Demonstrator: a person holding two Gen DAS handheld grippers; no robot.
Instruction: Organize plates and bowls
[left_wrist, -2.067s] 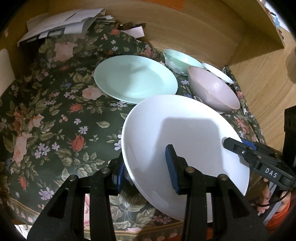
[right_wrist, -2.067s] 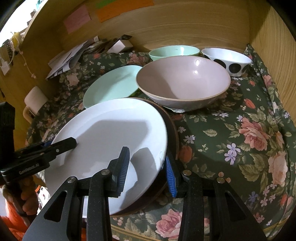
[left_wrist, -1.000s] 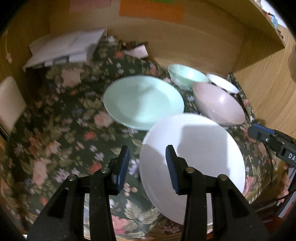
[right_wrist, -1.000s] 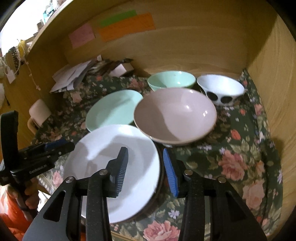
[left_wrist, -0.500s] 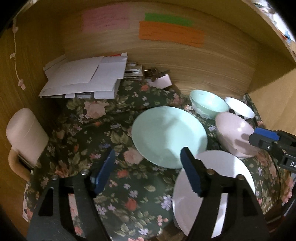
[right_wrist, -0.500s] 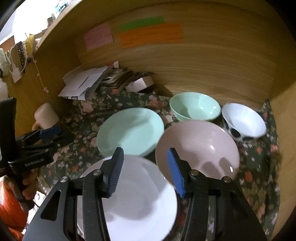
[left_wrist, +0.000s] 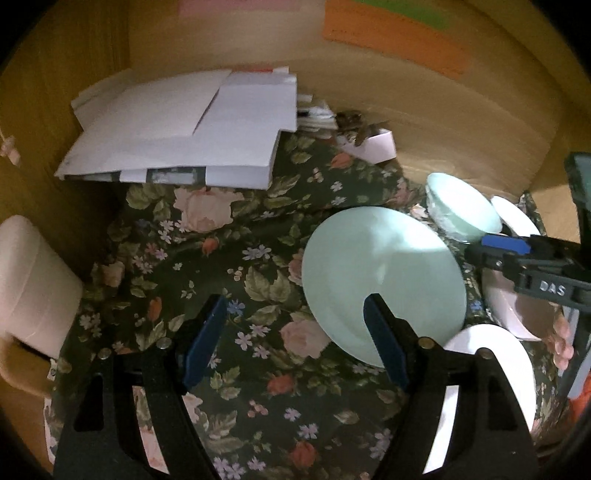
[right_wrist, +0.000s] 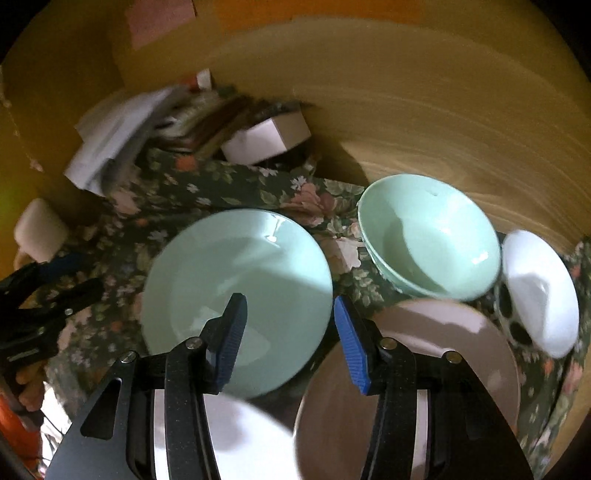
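Both grippers left white plate (left_wrist: 491, 373) | jaws apparently empty

Open floral cloth (left_wrist: 192, 258) lies left of the mint plate (left_wrist: 380, 280); papers (left_wrist: 177, 136) block the back corner, bowls (right_wrist: 428, 236) crowd the right, wooden walls (right_wrist: 406, 110) hem the surface.

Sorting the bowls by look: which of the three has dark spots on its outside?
The small white bowl at the far right; the mint bowl and pink bowl look plain.
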